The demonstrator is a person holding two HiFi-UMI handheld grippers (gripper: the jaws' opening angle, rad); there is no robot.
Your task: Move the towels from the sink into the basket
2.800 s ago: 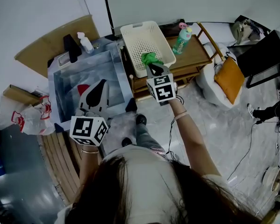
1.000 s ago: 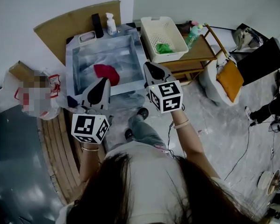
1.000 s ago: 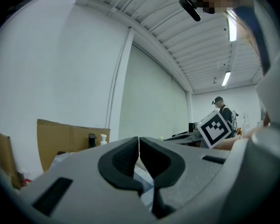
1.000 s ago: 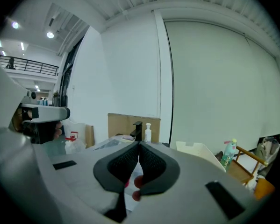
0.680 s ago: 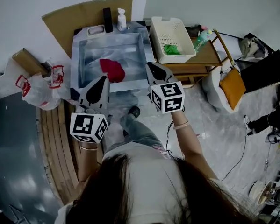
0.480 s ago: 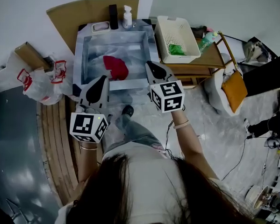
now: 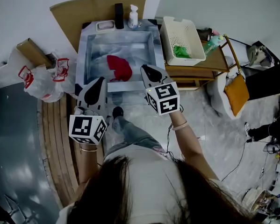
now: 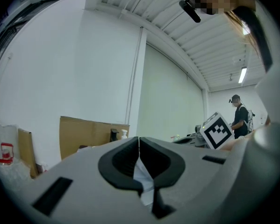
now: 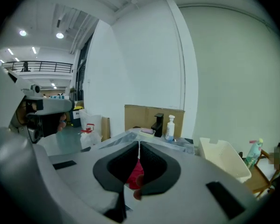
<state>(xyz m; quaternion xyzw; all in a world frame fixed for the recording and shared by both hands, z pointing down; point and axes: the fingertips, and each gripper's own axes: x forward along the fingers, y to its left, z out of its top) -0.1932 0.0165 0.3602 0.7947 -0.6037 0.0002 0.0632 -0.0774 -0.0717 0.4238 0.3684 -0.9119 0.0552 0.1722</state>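
Left claw (image 7: 100, 80) and right claw (image 7: 145, 69), both pinched closed and empty, hover at the sink's (image 7: 82, 59) near edge, likely positioned to reach the red towel (image 7: 119, 68) inside. A green towel (image 7: 180, 52) lies in the basket (image 7: 183, 31), far right.

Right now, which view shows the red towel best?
The head view: the red towel lies whole in the sink. The right gripper view catches only a red sliver past its closed jaws; the left gripper view misses it.
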